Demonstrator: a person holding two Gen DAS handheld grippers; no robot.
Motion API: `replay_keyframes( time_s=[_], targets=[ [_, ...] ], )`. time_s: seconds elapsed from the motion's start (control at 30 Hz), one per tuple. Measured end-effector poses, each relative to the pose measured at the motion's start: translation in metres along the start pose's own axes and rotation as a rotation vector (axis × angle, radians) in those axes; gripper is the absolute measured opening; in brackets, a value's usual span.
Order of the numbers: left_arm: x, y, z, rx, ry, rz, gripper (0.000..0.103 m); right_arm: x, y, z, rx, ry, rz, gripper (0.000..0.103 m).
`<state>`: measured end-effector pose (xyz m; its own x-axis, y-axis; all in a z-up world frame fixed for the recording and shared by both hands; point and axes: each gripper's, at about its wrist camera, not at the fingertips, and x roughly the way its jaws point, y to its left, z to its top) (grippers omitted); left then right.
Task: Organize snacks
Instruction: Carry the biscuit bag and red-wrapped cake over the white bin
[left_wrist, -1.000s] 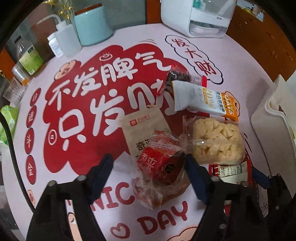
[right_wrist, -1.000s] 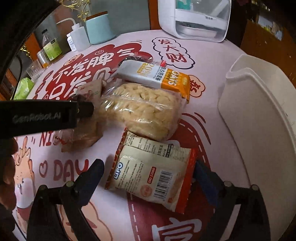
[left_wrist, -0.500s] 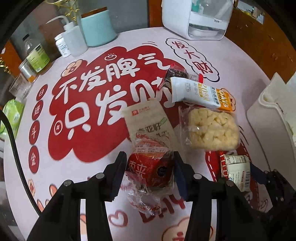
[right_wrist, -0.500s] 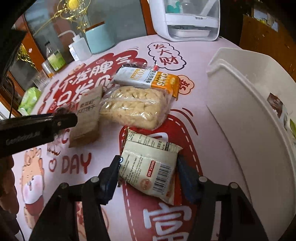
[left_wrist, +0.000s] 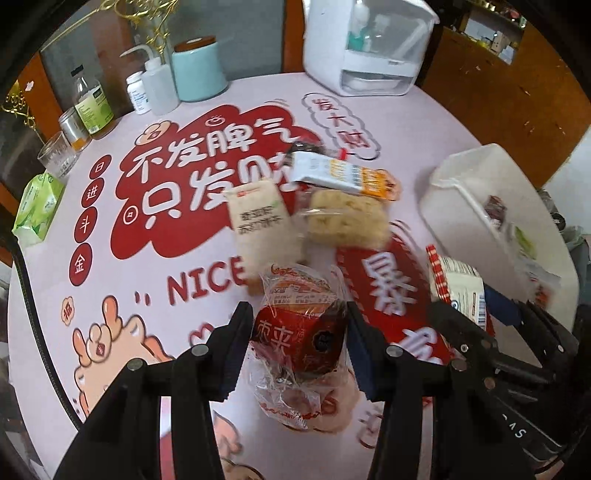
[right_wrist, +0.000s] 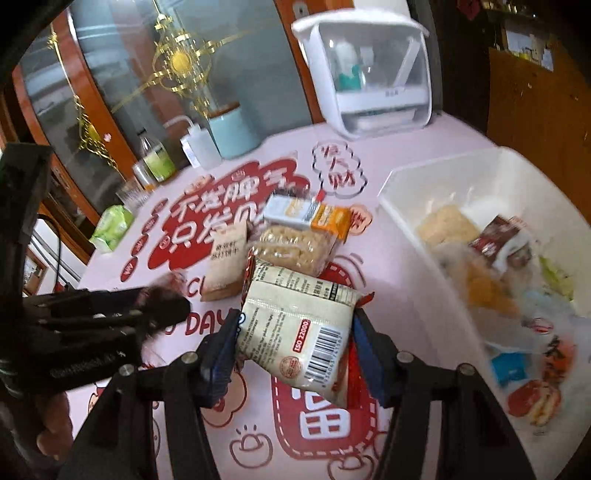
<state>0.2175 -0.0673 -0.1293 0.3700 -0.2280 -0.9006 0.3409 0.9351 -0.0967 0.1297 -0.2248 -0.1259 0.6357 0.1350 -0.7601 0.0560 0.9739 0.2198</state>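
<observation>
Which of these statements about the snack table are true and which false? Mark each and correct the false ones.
1. The left tool grips a red-wrapped snack. True.
2. The right tool is empty. False: it grips a cream packet with a barcode.
3. The white bin already holds snacks. True.
4. The orange oats packet lies inside the bin. False: it lies on the table mat.

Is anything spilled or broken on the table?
Nothing looks spilled or torn. The oat pack lies partly on the puffed snack bag, a loose pile. The bottles stand upright.
</observation>
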Motion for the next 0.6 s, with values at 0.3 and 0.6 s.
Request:
replay_keyframes(
  time_s=[0.3, 0.6],
  targets=[
    [-0.031, -0.079, 0.007, 0.111, -0.026, -0.04, 0.048, -0.067, -0.057, 0.002, 0.065, -0.118, -0.068, 0.059],
    [-0.063, -0.194, 0.063, 0.353, -0.173, -0.032, 0.048, -0.12, -0.135, 0.026, 0.123, -0.223, -0.262, 0.06]
  ],
)
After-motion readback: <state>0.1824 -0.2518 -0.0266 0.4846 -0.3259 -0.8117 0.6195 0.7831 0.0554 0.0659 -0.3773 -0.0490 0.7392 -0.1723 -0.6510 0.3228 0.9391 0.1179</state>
